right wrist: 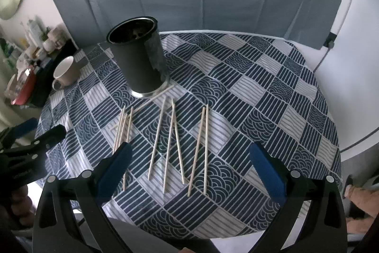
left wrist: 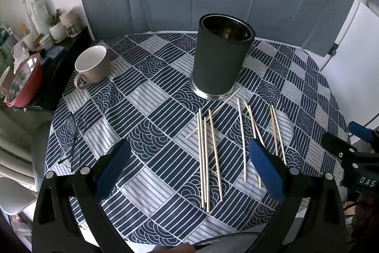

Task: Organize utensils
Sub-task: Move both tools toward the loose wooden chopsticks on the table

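Your left tongs [left wrist: 189, 167] stand wide open with nothing between the blue pads, hanging above the near edge of the round surface [left wrist: 151, 96] covered in a navy-and-white patchwork cloth. Your right tongs [right wrist: 190, 167] are spread just as wide and hold nothing, hovering over the same near edge.

The thin pale wooden chopsticks [left wrist: 214, 153] lie loose on the cloth, most running roughly from 6 to 12 o'clock. In the left wrist view a cluster of four lies straight ahead between the pads; one single stick and a crossed pair sit toward 1 o'clock, and another pair lies at 2 o'clock, partly behind the right-hand pad. One more stick lies slanted, one end touching or tucked under the base of the container.

The tall dark cylindrical container with a shiny metal rim [left wrist: 221, 58] stands upright at 12 o'clock, just beyond the far tips of the chopsticks. What lies inside it you cannot tell.

A beige ceramic mug with a white inside [left wrist: 93, 65] sits at 10 o'clock, well apart from the sticks, handle toward you. A pair of thin-framed glasses [left wrist: 72, 141] rests at 9 o'clock near the surface's left edge.

From the right wrist view the chopsticks [right wrist: 169, 148] lie mostly between your pads, the container [right wrist: 139, 56] at 11 o'clock.
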